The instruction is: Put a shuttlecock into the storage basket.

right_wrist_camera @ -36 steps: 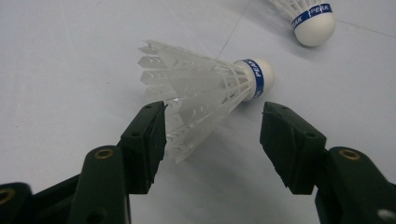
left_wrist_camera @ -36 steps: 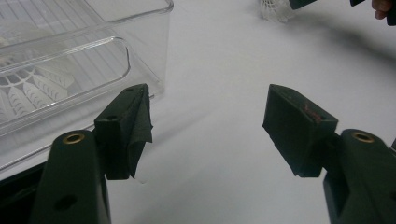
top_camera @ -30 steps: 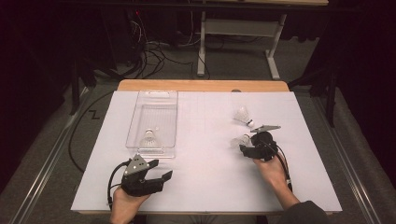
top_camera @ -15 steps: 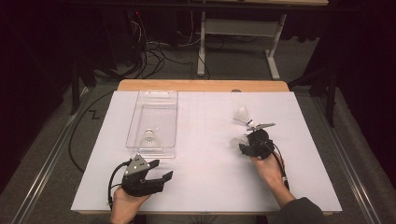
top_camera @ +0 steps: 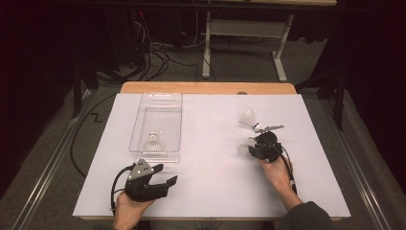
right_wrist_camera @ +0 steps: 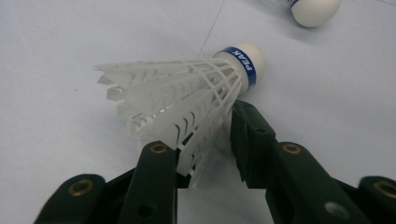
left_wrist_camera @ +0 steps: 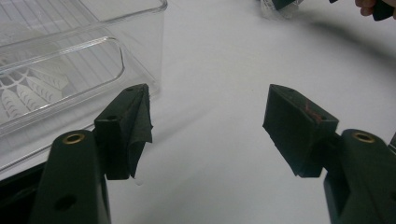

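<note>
A white plastic shuttlecock [right_wrist_camera: 187, 93] with a blue band lies on its side on the white table [top_camera: 210, 163]. My right gripper [right_wrist_camera: 201, 140] has just been closing, and its jaws now press on the skirt from both sides. In the high view this gripper [top_camera: 250, 147] sits right of centre with the shuttlecock [top_camera: 243, 149] at its tips. A second shuttlecock [top_camera: 249, 117] stands just beyond it, and its cork [right_wrist_camera: 310, 9] shows in the right gripper view. My left gripper [top_camera: 166, 173] rests at the front left, its jaws wide apart [left_wrist_camera: 208, 121] with nothing between them.
A clear plastic box [top_camera: 158, 103] stands left of centre, just beyond the left gripper, with a third shuttlecock [top_camera: 152, 142] inside. Its near corner [left_wrist_camera: 140, 42] is close to my left jaw. A wooden strip [top_camera: 206, 87] runs along the table's far edge.
The right gripper's jaws have narrowed onto the shuttlecock's skirt. The left gripper has stayed where it was.
</note>
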Demonstrator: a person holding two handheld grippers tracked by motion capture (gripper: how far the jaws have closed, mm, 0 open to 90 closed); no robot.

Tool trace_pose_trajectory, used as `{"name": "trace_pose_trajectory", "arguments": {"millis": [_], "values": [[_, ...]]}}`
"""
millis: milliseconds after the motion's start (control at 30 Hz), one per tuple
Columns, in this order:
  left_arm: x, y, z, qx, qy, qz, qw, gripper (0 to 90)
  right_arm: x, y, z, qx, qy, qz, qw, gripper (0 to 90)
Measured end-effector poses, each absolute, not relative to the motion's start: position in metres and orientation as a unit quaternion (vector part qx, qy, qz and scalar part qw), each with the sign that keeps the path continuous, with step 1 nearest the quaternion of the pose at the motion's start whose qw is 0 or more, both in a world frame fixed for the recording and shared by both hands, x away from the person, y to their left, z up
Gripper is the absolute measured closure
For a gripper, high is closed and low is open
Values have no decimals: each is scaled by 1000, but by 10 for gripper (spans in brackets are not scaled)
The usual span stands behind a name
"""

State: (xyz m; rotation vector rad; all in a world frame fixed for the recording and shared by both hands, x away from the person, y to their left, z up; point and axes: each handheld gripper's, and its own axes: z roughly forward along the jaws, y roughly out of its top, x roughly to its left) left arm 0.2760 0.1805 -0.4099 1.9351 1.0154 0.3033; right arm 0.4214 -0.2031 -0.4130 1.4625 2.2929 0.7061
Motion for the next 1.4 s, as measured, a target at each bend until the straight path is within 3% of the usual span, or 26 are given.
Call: {"name": "trace_pose_trajectory", "arguments": {"millis": [667,1400], "values": [[276,181,-410,786,411,122,446,325,423,-204,-413,497,815,251,159,891],[278,180,-409,791,414,111,436,330,419,-205,-407,473,825,269,152,900]]}}
